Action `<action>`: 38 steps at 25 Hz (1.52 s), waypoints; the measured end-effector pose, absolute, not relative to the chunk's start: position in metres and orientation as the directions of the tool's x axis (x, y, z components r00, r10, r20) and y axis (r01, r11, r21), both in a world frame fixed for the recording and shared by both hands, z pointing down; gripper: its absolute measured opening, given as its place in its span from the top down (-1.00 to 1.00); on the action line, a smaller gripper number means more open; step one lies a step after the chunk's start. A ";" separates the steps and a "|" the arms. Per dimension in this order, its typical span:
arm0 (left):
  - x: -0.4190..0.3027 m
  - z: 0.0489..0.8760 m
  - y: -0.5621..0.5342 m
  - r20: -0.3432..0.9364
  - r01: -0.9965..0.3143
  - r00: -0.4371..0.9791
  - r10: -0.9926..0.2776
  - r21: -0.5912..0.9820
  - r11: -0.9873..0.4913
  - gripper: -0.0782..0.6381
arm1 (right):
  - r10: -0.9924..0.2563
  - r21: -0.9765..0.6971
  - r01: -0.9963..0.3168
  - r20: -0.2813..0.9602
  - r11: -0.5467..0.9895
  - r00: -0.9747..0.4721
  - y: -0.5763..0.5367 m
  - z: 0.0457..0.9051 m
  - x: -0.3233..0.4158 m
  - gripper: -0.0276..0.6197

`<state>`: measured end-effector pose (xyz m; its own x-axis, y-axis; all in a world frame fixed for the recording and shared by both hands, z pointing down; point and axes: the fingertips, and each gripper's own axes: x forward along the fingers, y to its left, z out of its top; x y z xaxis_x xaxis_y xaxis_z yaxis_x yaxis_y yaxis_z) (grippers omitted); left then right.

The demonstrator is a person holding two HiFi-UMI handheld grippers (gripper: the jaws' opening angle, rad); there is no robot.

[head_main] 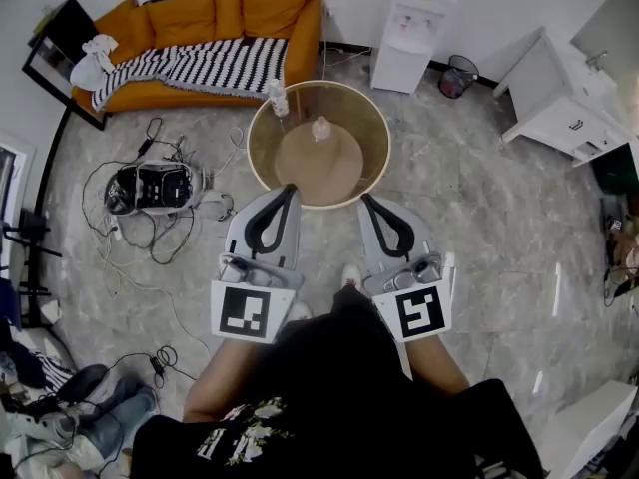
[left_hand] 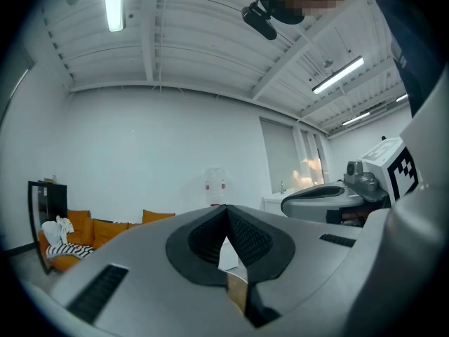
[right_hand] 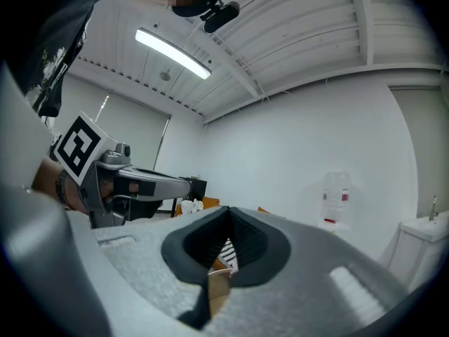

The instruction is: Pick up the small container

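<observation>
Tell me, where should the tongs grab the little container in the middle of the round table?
Probably by its sides, low on the body, coming from the near edge. The small container seems to stand upright, by itself near the middle of the round table, so its sides are free. The right tongs are shut at that edge and must open first.
</observation>
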<state>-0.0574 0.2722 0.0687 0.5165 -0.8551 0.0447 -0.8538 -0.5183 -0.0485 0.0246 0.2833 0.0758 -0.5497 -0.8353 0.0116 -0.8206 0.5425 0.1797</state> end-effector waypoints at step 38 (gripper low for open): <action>-0.022 0.070 0.138 0.032 -0.949 0.294 -0.955 -0.111 -0.295 0.76 | -0.758 0.134 -0.763 -0.097 0.632 -0.645 0.124 0.078 0.100 0.93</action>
<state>-0.0219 0.1375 0.0698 0.2935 -0.9554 0.0320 -0.9490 -0.2953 -0.1107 0.1000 0.1235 0.0781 -0.6453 -0.7578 -0.0967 -0.7629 0.6324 0.1344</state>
